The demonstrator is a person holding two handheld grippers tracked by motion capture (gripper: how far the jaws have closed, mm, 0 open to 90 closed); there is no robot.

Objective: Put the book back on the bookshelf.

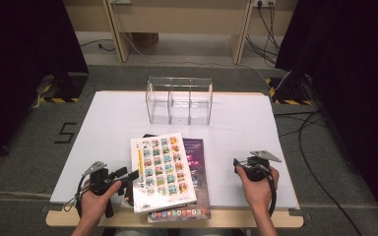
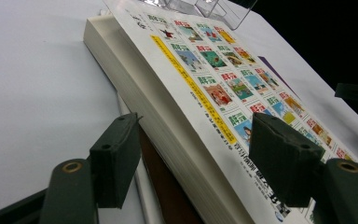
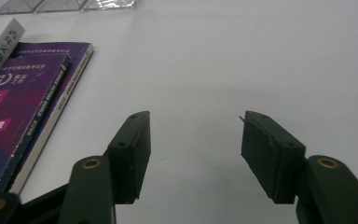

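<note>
The left tongs (image 2: 193, 154) stand apart around the near edge of a thick white book (image 2: 205, 93), one jaw beside its page block and the other over its cover of small coloured picture tiles with a yellow stripe; whether the pads press on it cannot be told. In the high view the left tongs (image 1: 128, 175) sit at the book's left edge near the front of the surface, held in the person's left hand (image 1: 96, 199). The white book (image 1: 162, 169) lies on top of a purple book (image 1: 201, 157), which lies askew on another book whose bottom edge (image 1: 179, 214) shows at the front. The right tongs (image 3: 193, 156) also stand apart with nothing between them, above bare white surface (image 3: 242, 60), the purple book (image 3: 23, 102) off to their left. The right hand (image 1: 258, 189) holds them well apart from the stack. Farther back stands a clear acrylic organiser (image 1: 179, 101) with three compartments.
</note>
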